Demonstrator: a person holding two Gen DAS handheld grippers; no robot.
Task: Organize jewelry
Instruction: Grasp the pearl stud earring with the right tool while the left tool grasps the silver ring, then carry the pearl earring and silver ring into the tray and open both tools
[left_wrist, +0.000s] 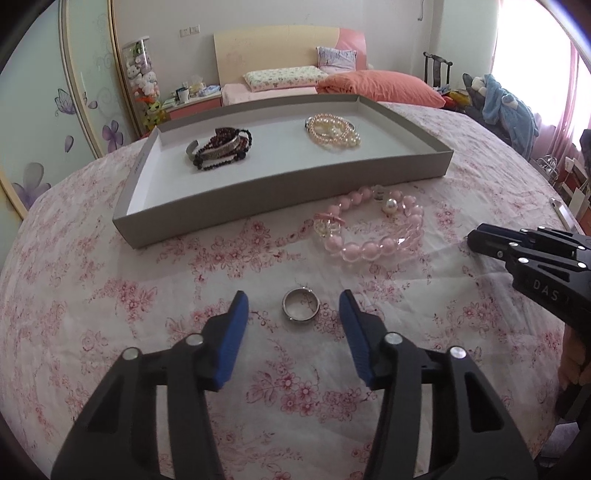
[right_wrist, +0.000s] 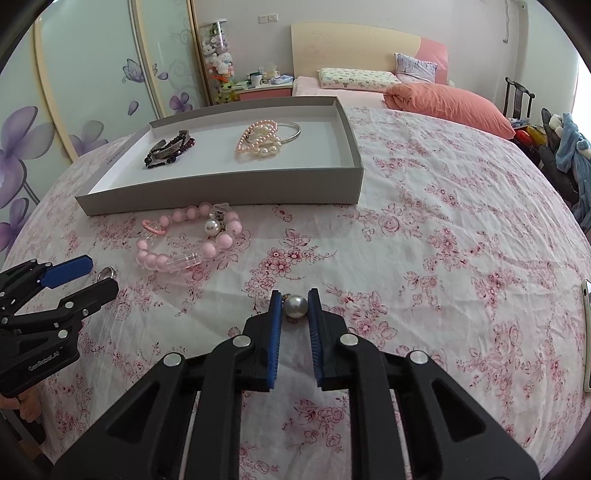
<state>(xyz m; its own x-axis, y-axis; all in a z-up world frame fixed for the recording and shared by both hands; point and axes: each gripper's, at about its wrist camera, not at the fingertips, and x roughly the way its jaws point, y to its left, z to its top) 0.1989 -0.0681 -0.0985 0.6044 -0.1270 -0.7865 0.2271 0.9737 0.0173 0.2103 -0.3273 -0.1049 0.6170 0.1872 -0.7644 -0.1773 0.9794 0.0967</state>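
Note:
A silver ring (left_wrist: 300, 305) lies on the floral bedspread between the tips of my open left gripper (left_wrist: 294, 306); it also shows in the right wrist view (right_wrist: 107, 273). My right gripper (right_wrist: 294, 303) is shut on a large pearl earring (right_wrist: 294, 306) just above the bedspread. A pink bead bracelet pile (left_wrist: 369, 225) (right_wrist: 188, 236) lies in front of a grey tray (left_wrist: 258, 192) (right_wrist: 221, 192). The tray holds dark bracelets (left_wrist: 221, 147) (right_wrist: 168, 147) and pearl bracelets (left_wrist: 332, 129) (right_wrist: 260, 138).
The work surface is a bed with a pink floral sheet (right_wrist: 424, 221). An orange quilt (right_wrist: 447, 101) and pillows lie at the far end. A white phone (right_wrist: 586, 332) lies at the right edge. A wardrobe with flower decals (right_wrist: 92, 92) stands to the left.

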